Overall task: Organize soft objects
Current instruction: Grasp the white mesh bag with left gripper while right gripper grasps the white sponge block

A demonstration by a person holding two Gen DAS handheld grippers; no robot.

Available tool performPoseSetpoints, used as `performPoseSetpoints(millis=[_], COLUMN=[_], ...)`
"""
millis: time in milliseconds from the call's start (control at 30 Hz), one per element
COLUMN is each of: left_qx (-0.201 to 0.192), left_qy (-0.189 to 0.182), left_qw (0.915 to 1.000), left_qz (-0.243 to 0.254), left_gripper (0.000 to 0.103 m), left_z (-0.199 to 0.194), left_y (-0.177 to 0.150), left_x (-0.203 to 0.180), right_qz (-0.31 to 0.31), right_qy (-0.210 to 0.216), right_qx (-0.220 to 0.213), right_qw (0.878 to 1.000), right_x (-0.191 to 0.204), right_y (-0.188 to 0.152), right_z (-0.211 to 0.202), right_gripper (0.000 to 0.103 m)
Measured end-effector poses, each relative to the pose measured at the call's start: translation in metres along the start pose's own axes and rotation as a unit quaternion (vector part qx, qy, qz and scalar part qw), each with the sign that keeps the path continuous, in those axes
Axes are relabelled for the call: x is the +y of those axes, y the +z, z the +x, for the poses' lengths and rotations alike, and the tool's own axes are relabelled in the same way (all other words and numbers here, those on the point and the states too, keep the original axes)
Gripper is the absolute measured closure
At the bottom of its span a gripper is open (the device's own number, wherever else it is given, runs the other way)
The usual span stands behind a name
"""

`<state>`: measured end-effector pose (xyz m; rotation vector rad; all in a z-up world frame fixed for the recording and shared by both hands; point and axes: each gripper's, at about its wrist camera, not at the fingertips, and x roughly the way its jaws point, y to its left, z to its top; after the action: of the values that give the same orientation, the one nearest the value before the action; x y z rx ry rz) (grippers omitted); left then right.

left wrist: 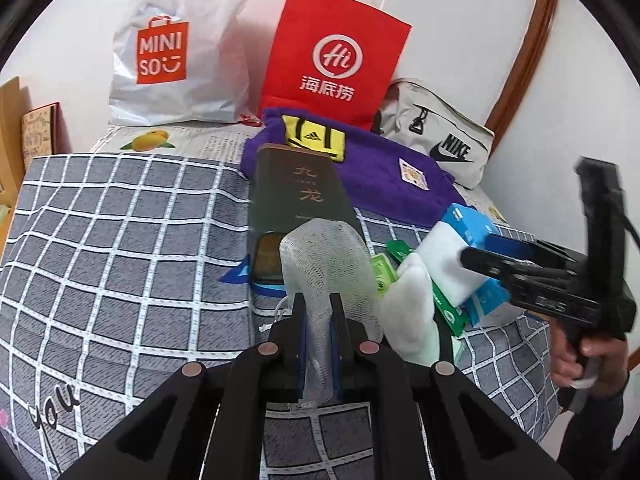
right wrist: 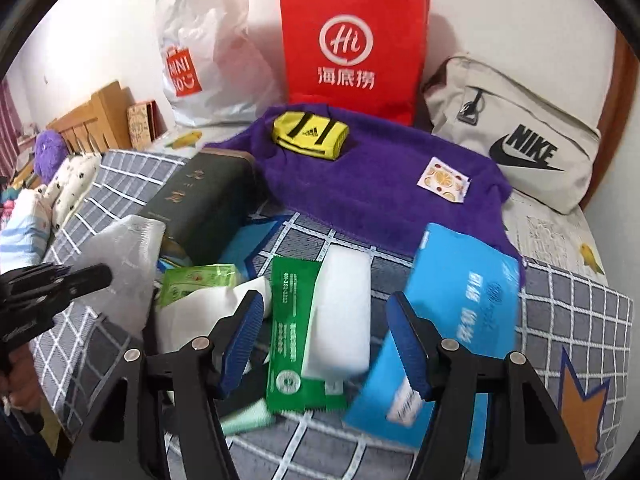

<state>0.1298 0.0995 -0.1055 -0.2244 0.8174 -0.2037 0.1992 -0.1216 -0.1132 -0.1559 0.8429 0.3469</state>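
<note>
Right under the left wrist camera, the left gripper (left wrist: 318, 312) has its jaws pinched together on a white foam net sleeve (left wrist: 326, 256), the kind that wraps fruit; the mesh stands up between the blue pads and bulges above them, lifted clear of the grey checked bedsheet (left wrist: 120, 232). So one soft piece is already in hand, and I'd say the sorting is in its picking-up stage.

The right gripper (right wrist: 326, 340) hangs over the little heap with its jaws apart and nothing between the pads. Directly below the gap lie a white sponge block (right wrist: 344, 312) and a green wet-wipe sachet (right wrist: 292, 320), touching each other, the sponge partly on top. Just beside them to the left is a white sock (right wrist: 200, 312) and a light green packet (right wrist: 196, 280); to the right a blue tissue pack (right wrist: 464, 304) tilts against the sheet.

Behind the heap lies a dark green box (left wrist: 298, 196) with gold characters, and further back a purple towel (right wrist: 380, 184) carries a yellow Adidas pouch (right wrist: 310, 134) and a small patterned sachet (right wrist: 444, 180). A white Miniso bag (left wrist: 176, 52), a red paper bag (left wrist: 336, 56) and a beige Nike bag (right wrist: 516, 140) stand against the wall.

The next move, to my eye, is for the right gripper to drop onto the sponge and close gently, since foam squashes easily, taking care not to snag the green sachet under its edge. Where the net sleeve is meant to go I cannot tell; the purple towel looks a likely gathering spot.
</note>
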Motion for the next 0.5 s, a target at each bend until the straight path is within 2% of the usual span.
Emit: performPoseSetpoints(millis=[133, 267, 500], left_qx=[0.007, 0.011, 0.017], left_qy=[-0.003, -0.011, -0.027], left_qw=[1.0000, 0.9999, 0.9995], left_qz=[0.001, -0.003, -0.008], left_gripper=[0.093, 0.093, 0.093], left_z=[0.007, 0.012, 0.017], left_y=[0.001, 0.003, 0.007], left_x=[-0.001, 0.001, 0.003], right_qz=[0.004, -0.001, 0.013], right_qy=[0.002, -0.002, 0.031], right_qx=[0.031, 0.041, 0.057], right_qw=[0.999, 0.999, 0.998], right_x=[-0.001, 0.000, -0.001], right_y=[0.004, 0.002, -0.009], right_z=[0.025, 0.031, 0.026], right_gripper=[0.053, 0.061, 0.065])
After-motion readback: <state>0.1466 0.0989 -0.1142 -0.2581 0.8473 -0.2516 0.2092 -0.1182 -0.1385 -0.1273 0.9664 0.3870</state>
